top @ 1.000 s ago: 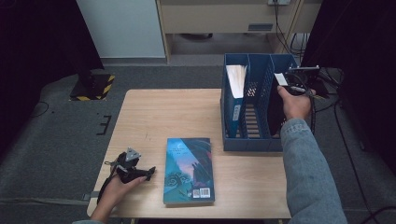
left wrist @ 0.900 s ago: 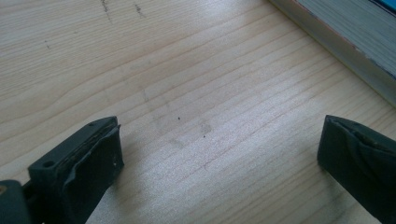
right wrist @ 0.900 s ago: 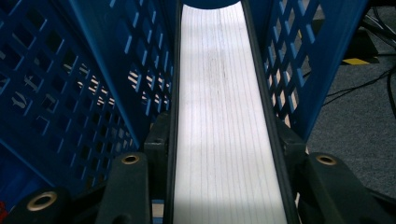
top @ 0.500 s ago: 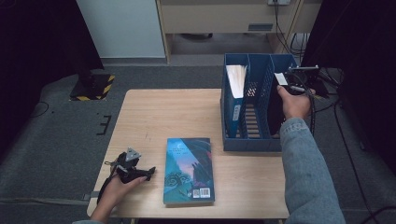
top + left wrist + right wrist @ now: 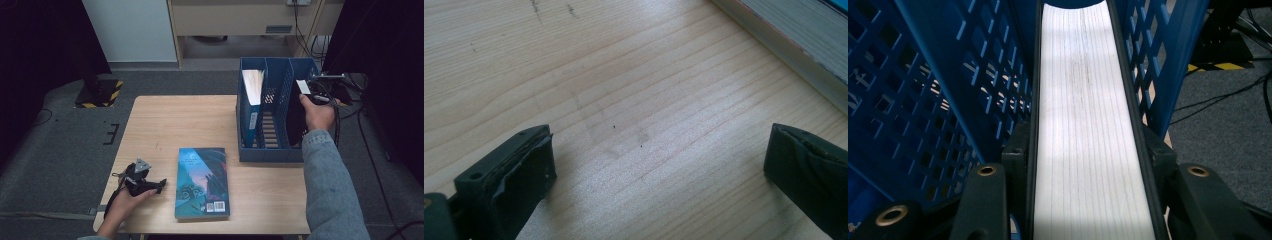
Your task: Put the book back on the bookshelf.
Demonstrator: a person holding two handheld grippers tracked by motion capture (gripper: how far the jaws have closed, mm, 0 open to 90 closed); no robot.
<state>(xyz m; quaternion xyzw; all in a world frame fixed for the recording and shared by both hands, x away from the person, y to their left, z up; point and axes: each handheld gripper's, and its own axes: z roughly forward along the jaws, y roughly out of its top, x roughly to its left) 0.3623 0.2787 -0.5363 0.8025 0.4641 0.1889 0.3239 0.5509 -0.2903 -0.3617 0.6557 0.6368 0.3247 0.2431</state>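
Pinching a thick dark-covered book (image 5: 1088,150) in the perforated blue plastic rack (image 5: 250,120), right gripper (image 5: 1088,165); left gripper (image 5: 659,165) spread.

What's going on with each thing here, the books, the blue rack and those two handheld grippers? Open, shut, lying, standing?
Right gripper: shut on the dark-covered book.
Dark-covered book: on edge, in the rack's right compartment, held.
Left gripper: open, on the table, nothing between its jaws.
Teal book: closed, lying flat on the table.
White-paged book: standing in the left compartment.
Blue rack: upright on the table; middle compartment looks empty.
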